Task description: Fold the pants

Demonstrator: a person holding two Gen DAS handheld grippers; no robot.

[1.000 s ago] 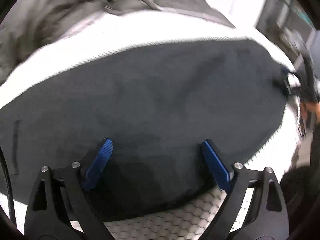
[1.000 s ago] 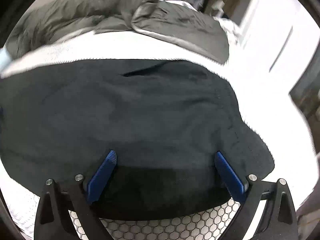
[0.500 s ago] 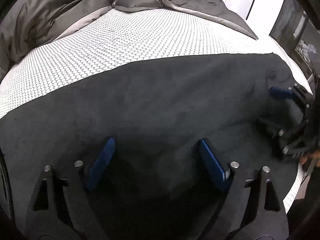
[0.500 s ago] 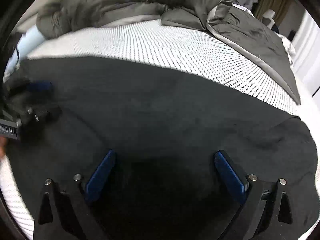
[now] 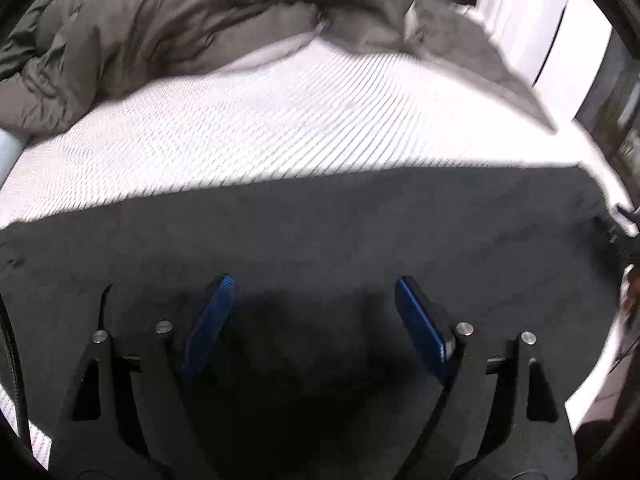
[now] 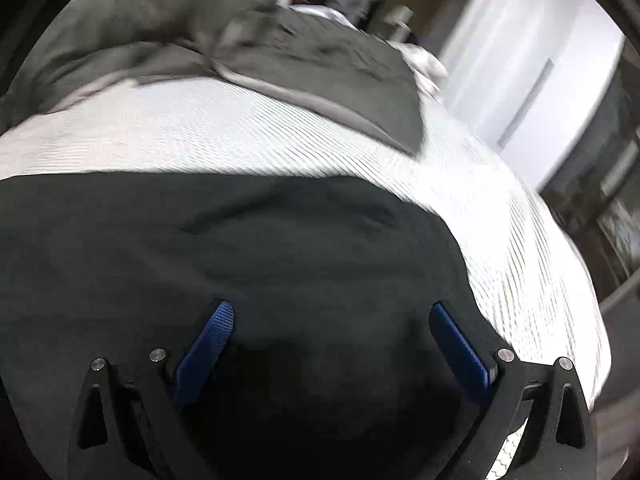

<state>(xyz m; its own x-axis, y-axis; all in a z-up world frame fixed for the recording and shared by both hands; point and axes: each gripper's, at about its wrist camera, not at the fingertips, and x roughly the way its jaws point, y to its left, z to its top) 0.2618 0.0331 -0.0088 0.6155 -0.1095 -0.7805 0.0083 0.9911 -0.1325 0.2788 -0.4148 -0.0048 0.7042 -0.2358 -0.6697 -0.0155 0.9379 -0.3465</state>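
Half a second on, both wrist views had swung upward to take in more of the rumpled grey duvet point(image 5: 168, 36), and the right gripper had slid to the far right edge of the left view. The dark charcoal fabric pants point(image 5: 320, 240) lay flat on the white honeycomb-patterned mattress cover point(image 5: 248, 136), long axis running left to right, directly beneath both tools. The left gripper point(image 5: 312, 312) and right gripper point(image 6: 332, 340) hovered low over the cloth, blue-padded fingers point(image 6: 208, 344) spread wide and holding nothing.
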